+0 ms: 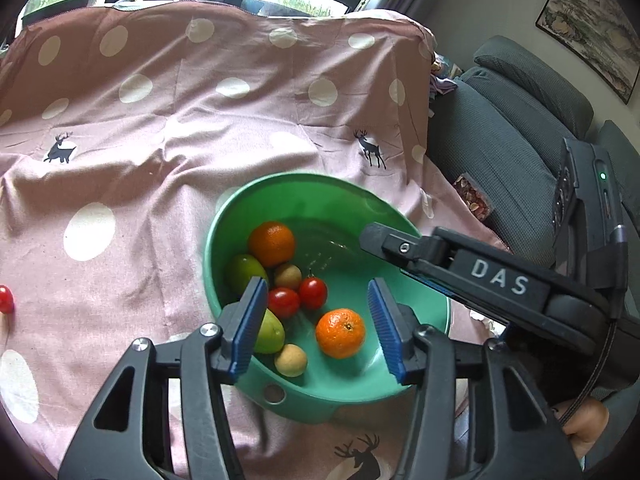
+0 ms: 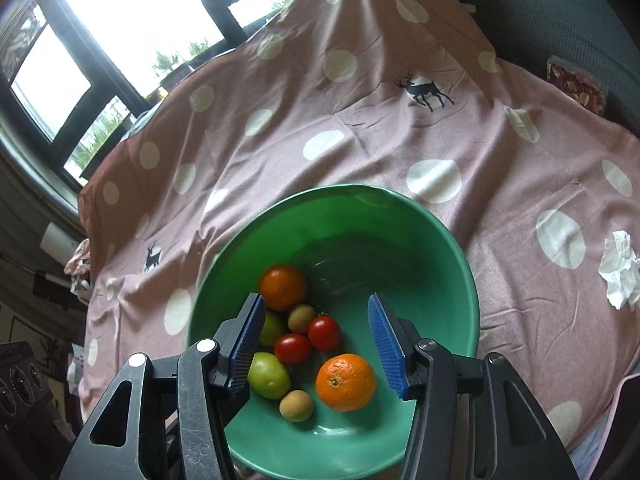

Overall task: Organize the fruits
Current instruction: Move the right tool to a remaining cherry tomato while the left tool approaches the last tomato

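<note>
Fruits in green bowl (image 2: 448,240), under both open grippers.
Left gripper (image 1: 318,322) and right gripper (image 2: 316,344) holding nothing; near orange (image 2: 346,382) between right jaws, lone tomato (image 1: 5,299) far left.

Two oranges (image 2: 282,286), three tomatoes (image 2: 292,347), one bowl (image 2: 440,224)
</note>
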